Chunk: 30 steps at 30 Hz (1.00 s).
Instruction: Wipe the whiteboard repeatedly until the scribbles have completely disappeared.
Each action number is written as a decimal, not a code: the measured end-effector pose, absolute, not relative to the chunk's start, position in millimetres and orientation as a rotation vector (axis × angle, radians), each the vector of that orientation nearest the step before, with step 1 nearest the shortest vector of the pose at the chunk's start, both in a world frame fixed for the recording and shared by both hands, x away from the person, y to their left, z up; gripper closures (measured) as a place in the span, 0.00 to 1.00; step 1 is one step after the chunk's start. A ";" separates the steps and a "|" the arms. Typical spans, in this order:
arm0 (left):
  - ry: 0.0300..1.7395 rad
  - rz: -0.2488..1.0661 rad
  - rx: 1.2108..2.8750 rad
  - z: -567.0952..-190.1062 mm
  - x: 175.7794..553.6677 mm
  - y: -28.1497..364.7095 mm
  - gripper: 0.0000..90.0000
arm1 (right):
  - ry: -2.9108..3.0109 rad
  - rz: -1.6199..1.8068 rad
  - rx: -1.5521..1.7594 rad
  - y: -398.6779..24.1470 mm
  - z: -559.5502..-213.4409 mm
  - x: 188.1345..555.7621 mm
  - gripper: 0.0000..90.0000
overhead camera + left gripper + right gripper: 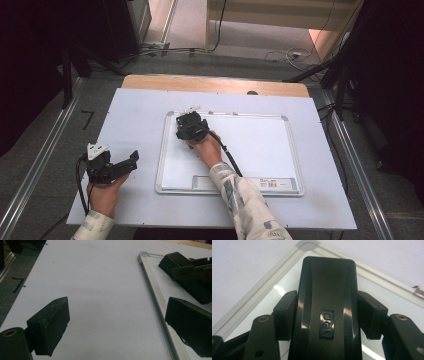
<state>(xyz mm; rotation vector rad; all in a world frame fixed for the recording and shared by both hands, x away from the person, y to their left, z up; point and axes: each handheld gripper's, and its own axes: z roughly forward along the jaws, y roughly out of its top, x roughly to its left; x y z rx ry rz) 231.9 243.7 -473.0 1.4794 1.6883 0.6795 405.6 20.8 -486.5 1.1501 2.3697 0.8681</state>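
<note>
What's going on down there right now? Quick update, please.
Right hand-held gripper shut on black plastic eraser at silver-framed whiteboard's far left corner. Left hand-held gripper open, idle beside board. Nothing in the way.

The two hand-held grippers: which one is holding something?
The right hand-held gripper, over the whiteboard, clamps a black eraser. The left hand-held gripper is open.

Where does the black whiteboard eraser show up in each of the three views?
High view: eraser under the right gripper, at the whiteboard's far-left corner.
Left gripper view: upper right.
Right gripper view: centre, between the jaws.
Shared landmark: the whiteboard's rounded corner.
</note>
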 end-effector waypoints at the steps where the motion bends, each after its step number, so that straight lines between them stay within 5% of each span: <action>1: 1.687 0.679 1.480 -473.1 232.0 243.7 0.07 | 2.375 0.873 1.149 21.4 -486.7 401.4 0.41; 15: 1.685 0.685 1.484 -472.8 232.3 241.4 0.07 | 2.413 0.885 1.105 32.9 -488.5 347.6 0.41; 30: 1.696 0.683 1.476 -473.9 231.1 244.7 0.07 | 2.298 0.858 1.273 -22.8 -486.0 409.0 0.41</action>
